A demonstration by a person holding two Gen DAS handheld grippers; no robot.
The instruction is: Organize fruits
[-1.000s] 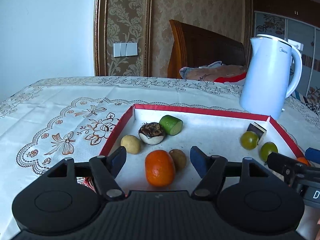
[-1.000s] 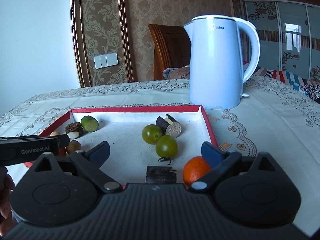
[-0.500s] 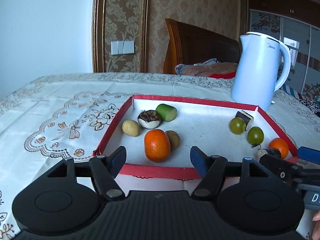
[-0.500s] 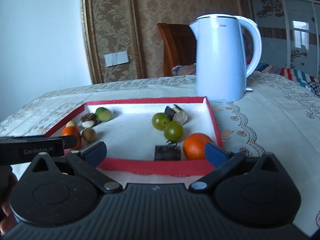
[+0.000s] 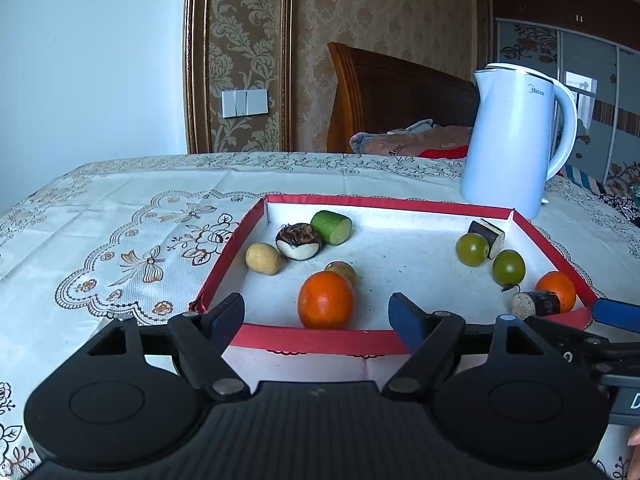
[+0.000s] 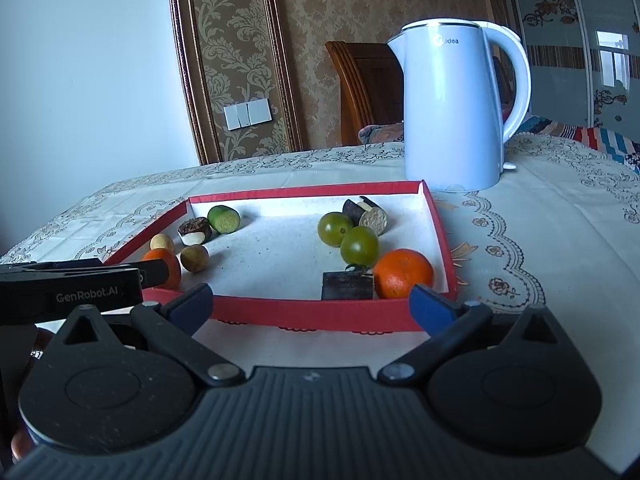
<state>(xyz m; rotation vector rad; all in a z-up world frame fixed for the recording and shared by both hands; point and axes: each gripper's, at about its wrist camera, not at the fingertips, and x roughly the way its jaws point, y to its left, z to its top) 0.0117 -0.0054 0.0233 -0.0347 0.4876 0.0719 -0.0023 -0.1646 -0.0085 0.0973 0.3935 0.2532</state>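
Red-rimmed tray (image 5: 316, 342) on desk (image 5: 120, 216): left group has orange (image 5: 326, 300), cucumber piece (image 5: 332, 227); right group has second orange (image 6: 403, 273), two green tomatoes (image 6: 359, 246). Left hand-held gripper (image 5: 318, 316) opening, empty (short of the tray); right hand-held gripper (image 6: 310, 304) wide apart, empty.

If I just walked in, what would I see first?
Probably the red-edged tray in the middle of the lacy tablecloth, with two bright oranges inside: one by its near edge and one in the near right corner. Two green tomatoes sit together on the tray's right side. Behind its far right corner stands a tall white kettle.
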